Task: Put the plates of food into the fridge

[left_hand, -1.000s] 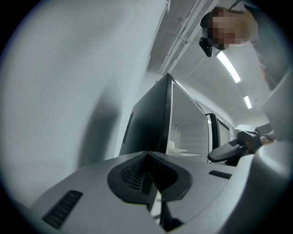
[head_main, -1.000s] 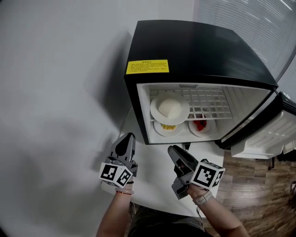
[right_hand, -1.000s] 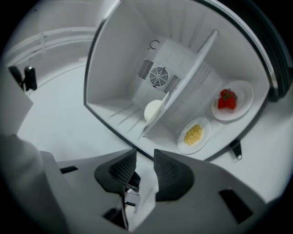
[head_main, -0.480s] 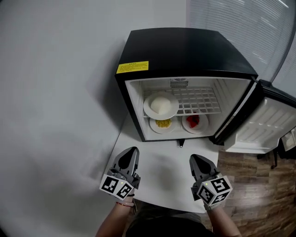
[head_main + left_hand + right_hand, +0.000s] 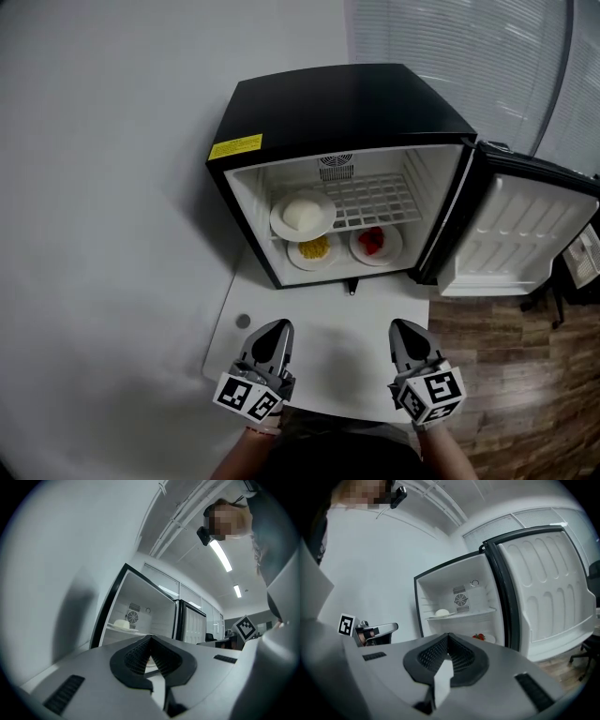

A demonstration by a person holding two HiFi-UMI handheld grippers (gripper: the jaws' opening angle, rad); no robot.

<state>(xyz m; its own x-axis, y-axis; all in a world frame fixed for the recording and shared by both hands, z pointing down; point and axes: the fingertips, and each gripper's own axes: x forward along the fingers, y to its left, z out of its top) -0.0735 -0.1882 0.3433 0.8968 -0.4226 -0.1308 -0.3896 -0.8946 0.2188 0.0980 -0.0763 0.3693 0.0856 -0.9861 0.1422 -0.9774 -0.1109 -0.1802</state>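
We've got our left gripper (image 5: pixel 274 328) and right gripper (image 5: pixel 406 328) both pinched shut on nothing over the table (image 5: pixel 328 314), well back from the plates (image 5: pixel 302 216) inside the open fridge (image 5: pixel 347 103).

your white table (image 5: pixel 328 337): black mini fridge (image 5: pixel 337 103) parked on the far end, door open, small grey round spot (image 5: pixel 243 321) near the left edge | wire shelf (image 5: pixel 380 199): plate of white food (image 5: pixel 302 215) on its left half | fridge bottom (image 5: pixel 344 262): plate of yellow food (image 5: pixel 313 250) and plate of red food (image 5: pixel 375 242) side by side
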